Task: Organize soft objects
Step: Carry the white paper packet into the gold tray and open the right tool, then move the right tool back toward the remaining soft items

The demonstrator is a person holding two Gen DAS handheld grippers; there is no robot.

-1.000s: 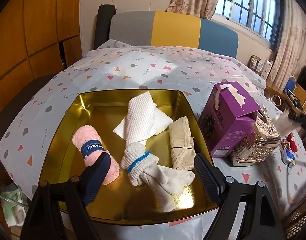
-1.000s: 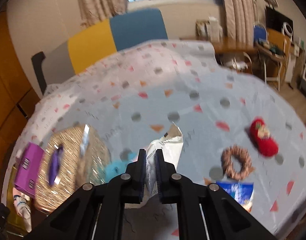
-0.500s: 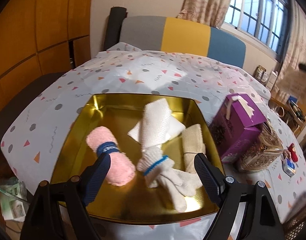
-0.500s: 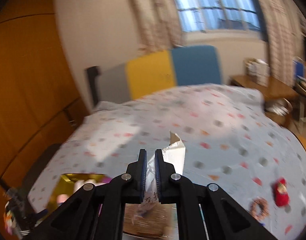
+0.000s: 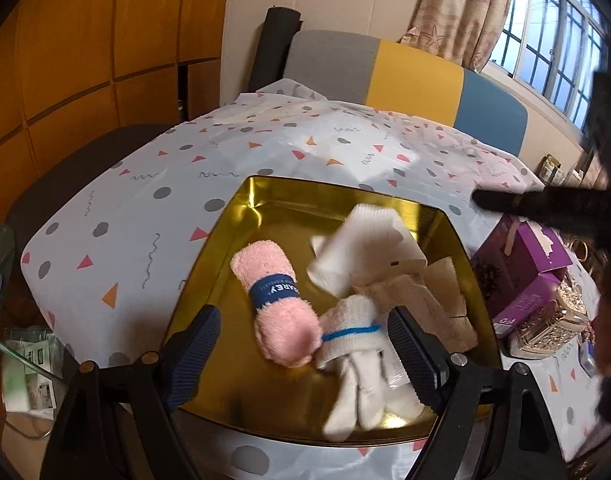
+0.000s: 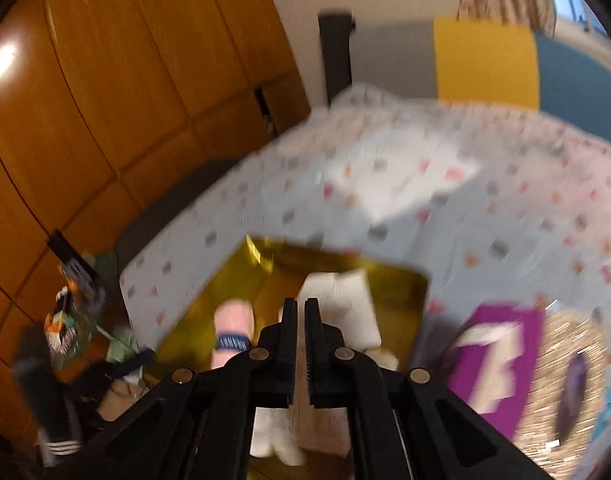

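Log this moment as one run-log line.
left gripper: open, above pink towel roll | right gripper: shut, over gold tray | white glove: in tray

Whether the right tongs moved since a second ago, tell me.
Yes. The right tongs have swung to the shiny gold metal tray, which now lies straight ahead below them; a second ago it barely showed at the left edge.

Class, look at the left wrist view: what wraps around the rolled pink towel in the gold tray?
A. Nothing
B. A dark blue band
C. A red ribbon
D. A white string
B: the pink towel in the gold tray has a dark blue band with lettering around its middle.
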